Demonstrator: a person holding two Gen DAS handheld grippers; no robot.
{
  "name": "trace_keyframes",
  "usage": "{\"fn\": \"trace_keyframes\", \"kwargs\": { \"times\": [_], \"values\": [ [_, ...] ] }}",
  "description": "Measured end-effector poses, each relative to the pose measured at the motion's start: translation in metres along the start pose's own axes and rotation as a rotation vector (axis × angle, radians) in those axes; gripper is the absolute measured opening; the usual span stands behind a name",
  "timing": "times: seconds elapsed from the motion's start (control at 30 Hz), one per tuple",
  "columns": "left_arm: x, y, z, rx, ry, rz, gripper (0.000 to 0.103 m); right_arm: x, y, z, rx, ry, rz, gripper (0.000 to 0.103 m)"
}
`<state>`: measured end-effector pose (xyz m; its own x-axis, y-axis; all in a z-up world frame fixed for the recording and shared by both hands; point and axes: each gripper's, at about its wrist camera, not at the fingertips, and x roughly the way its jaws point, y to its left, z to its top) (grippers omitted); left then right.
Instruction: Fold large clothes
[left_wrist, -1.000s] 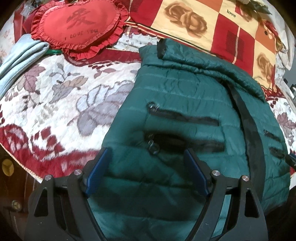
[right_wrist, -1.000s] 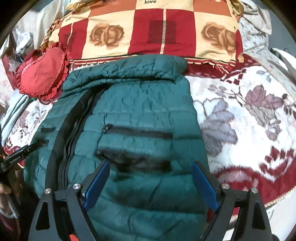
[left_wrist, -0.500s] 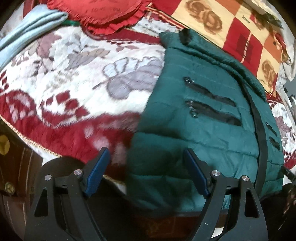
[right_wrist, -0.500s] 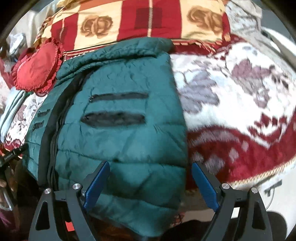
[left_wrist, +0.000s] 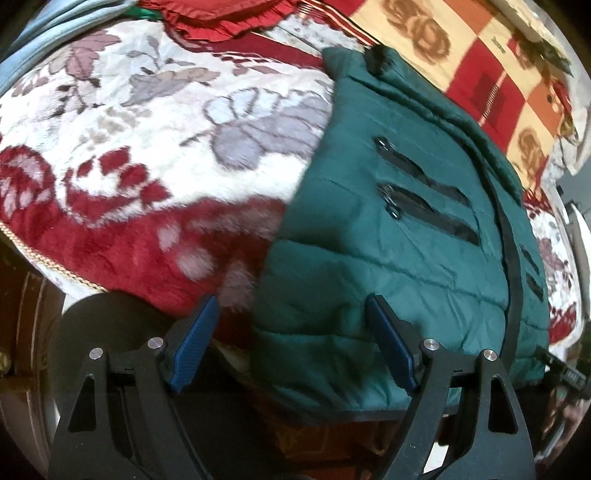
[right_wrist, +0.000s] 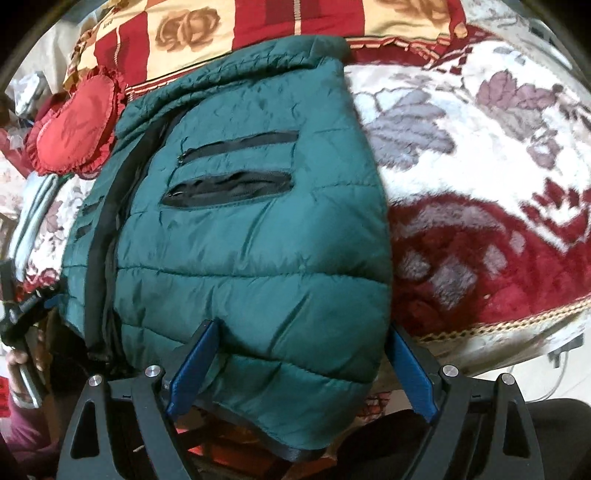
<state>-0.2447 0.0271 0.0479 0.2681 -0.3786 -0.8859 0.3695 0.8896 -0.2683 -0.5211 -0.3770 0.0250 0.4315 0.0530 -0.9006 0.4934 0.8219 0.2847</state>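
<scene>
A dark green puffer jacket (left_wrist: 399, 236) lies front up on the bed, zipper closed, its hem hanging over the bed's near edge. It also shows in the right wrist view (right_wrist: 251, 236). My left gripper (left_wrist: 291, 332) is open at the hem's left corner, with the jacket edge between its blue fingers (left_wrist: 388, 343). My right gripper (right_wrist: 299, 358) is open around the hem's right corner, blue fingers (right_wrist: 192, 369) on either side of the fabric.
The bed has a floral red and white blanket (left_wrist: 140, 155). A red heart cushion (right_wrist: 74, 125) and a checked rose quilt (right_wrist: 258, 26) lie at the far end. Light blue cloth (left_wrist: 44, 37) lies at the far left. The other gripper (right_wrist: 26, 310) shows at the left.
Both grippers have drawn back from above the pockets down to the jacket's hem at the bed's near edge. Both stay open.
</scene>
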Motion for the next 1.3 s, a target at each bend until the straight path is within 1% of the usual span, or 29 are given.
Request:
{"fn": "trace_keyframes", "kwargs": {
  "times": [0.1, 0.23, 0.33, 0.4, 0.53, 0.6, 0.63, 0.67, 0.73, 0.8, 0.87, 0.9, 0.97, 1.03, 1.1, 1.13, 1.2, 1.23, 1.3],
  "values": [
    [0.004, -0.006, -0.003, 0.021, 0.027, -0.021, 0.083, -0.001, 0.003, -0.001, -0.005, 0.002, 0.028, 0.088],
    [0.005, -0.007, -0.004, 0.024, 0.03, -0.03, 0.083, -0.007, 0.007, 0.0, -0.015, -0.007, 0.054, 0.087],
    [0.006, -0.003, -0.005, 0.006, 0.043, -0.056, 0.083, -0.009, 0.005, 0.001, -0.01, -0.002, 0.061, 0.083],
    [0.009, -0.001, -0.006, -0.017, 0.061, -0.077, 0.082, -0.009, 0.004, 0.001, -0.01, 0.0, 0.069, 0.082],
    [0.009, 0.001, -0.007, -0.019, 0.063, -0.078, 0.083, -0.008, 0.006, 0.001, -0.028, 0.0, 0.077, 0.082],
    [0.009, 0.0, -0.008, -0.011, 0.066, -0.076, 0.082, -0.007, 0.008, 0.001, -0.047, -0.005, 0.068, 0.07],
    [0.009, -0.002, -0.008, -0.005, 0.066, -0.076, 0.082, -0.007, 0.009, 0.0, -0.06, -0.009, 0.053, 0.057],
    [0.009, -0.004, -0.008, 0.009, 0.065, -0.075, 0.082, -0.008, 0.009, -0.001, -0.068, -0.014, 0.039, 0.049],
    [0.009, -0.007, -0.009, 0.029, 0.062, -0.072, 0.077, -0.007, 0.01, 0.0, -0.076, -0.02, 0.04, 0.043],
    [0.008, -0.01, -0.009, 0.043, 0.06, -0.065, 0.072, -0.008, 0.01, 0.0, -0.087, -0.023, 0.04, 0.04],
    [0.009, -0.013, -0.008, 0.05, 0.057, -0.056, 0.067, -0.011, 0.012, 0.0, -0.103, -0.031, 0.036, 0.033],
    [0.009, -0.013, -0.008, 0.053, 0.055, -0.052, 0.064, -0.013, 0.013, 0.0, -0.107, -0.036, 0.035, 0.032],
    [0.008, -0.016, -0.008, 0.067, 0.051, -0.043, 0.057, -0.017, 0.014, 0.0, -0.111, -0.051, 0.04, 0.026],
    [0.006, -0.018, -0.008, 0.085, 0.042, -0.03, 0.044, -0.023, 0.016, 0.0, -0.118, -0.076, 0.047, 0.021],
    [0.004, -0.02, -0.009, 0.108, 0.031, -0.02, 0.036, -0.028, 0.018, 0.0, -0.127, -0.092, 0.051, 0.019],
    [0.003, -0.021, -0.009, 0.119, 0.025, -0.016, 0.029, -0.032, 0.021, 0.0, -0.133, -0.104, 0.056, 0.018],
    [0.0, -0.024, -0.009, 0.13, 0.009, -0.011, 0.023, -0.038, 0.021, 0.001, -0.136, -0.117, 0.067, 0.016],
    [-0.001, -0.023, -0.009, 0.125, 0.004, -0.016, 0.02, -0.04, 0.022, 0.003, -0.137, -0.123, 0.077, 0.016],
    [-0.006, -0.019, -0.008, 0.107, -0.009, -0.038, 0.016, -0.046, 0.024, 0.007, -0.131, -0.137, 0.101, 0.016]
  ]
}}
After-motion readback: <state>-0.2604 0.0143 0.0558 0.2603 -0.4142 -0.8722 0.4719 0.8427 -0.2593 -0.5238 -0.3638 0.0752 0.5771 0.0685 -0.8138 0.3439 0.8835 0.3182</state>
